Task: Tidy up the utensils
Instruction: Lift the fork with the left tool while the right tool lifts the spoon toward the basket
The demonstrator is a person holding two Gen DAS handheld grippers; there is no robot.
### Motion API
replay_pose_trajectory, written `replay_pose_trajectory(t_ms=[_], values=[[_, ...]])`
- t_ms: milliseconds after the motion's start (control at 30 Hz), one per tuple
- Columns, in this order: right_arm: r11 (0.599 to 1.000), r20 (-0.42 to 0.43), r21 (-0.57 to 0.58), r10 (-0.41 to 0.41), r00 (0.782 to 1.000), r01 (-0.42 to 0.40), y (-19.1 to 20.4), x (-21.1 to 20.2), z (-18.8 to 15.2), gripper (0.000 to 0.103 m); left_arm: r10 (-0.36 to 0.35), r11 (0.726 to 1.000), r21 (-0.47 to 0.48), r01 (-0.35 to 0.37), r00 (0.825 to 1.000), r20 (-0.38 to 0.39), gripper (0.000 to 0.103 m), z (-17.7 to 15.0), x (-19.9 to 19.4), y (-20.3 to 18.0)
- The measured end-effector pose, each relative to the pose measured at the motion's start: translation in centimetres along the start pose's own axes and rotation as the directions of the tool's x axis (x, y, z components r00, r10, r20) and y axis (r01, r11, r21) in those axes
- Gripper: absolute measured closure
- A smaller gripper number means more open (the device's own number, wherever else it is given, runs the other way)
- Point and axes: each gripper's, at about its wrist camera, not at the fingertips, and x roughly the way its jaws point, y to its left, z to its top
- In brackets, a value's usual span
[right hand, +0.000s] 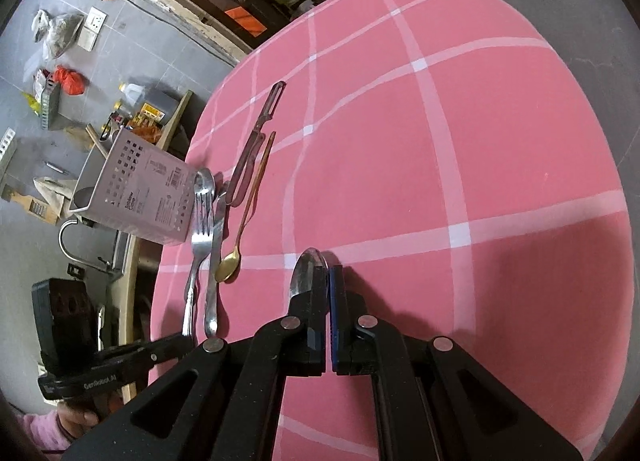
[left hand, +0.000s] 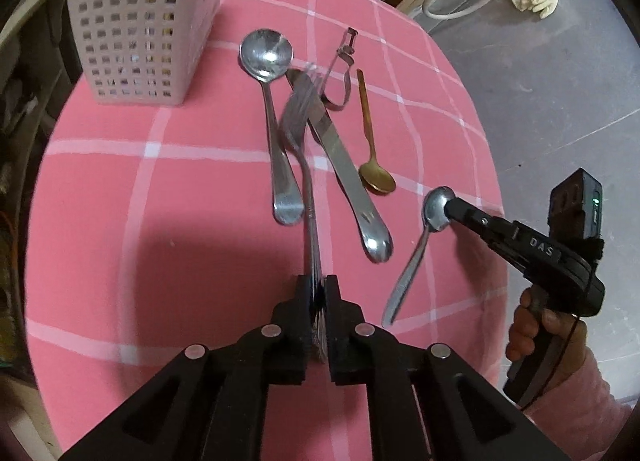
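Observation:
My left gripper [left hand: 318,285] is shut on the handle end of a steel fork [left hand: 298,117], whose tines point away toward a white perforated basket [left hand: 136,21]. On the pink checked cloth lie a large spoon [left hand: 266,55], a table knife [left hand: 348,181], a small gold spoon [left hand: 376,177] and a metal peeler [left hand: 340,73]. My right gripper [right hand: 326,277] is shut on the bowl of a small silver spoon [right hand: 306,273]. In the left wrist view that spoon [left hand: 408,273] hangs handle-down from the right gripper [left hand: 450,208].
The round table [right hand: 480,141] drops off to a grey floor on all sides. The basket [right hand: 140,189] stands near the table's edge, close to the utensils. A person's hand in a pink sleeve [left hand: 560,349] holds the right gripper's handle. Clutter lies on the floor [right hand: 60,33].

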Motion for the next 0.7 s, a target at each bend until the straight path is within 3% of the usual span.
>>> replay_pose_trajectory(t_ms=[67,200,267,500,700], values=[[1.000,-0.004,0.004,0.007,1.000,-0.007,0.0,0.1,-0.2,0.097,0.000,1.000,0.018,-0.001,0.999,0.037,0.090,0.1,-0.5,0.0],[1.000,0.000,0.012,0.016,1.000,-0.016,0.2,0.3,-0.4,0.091,0.022,0.999,0.027,-0.025,0.994,0.111,0.065,1.2,-0.8,0.2],[1.000,0.002,0.010,0.017,1.000,-0.017,0.4,0.4,-0.4,0.090,0.024,0.999,0.022,-0.027,0.988,0.154,0.061,2.1,-0.8,0.3],[1.000,0.008,0.017,0.017,1.000,-0.018,0.5,0.6,0.0,0.090,0.037,0.999,0.009,-0.041,0.971,0.238,0.060,6.1,0.3,0.7],[1.000,0.017,0.014,0.028,0.999,-0.028,0.6,1.0,0.4,0.090,0.037,0.998,0.042,-0.050,0.965,0.261,0.062,7.9,1.6,0.4]])
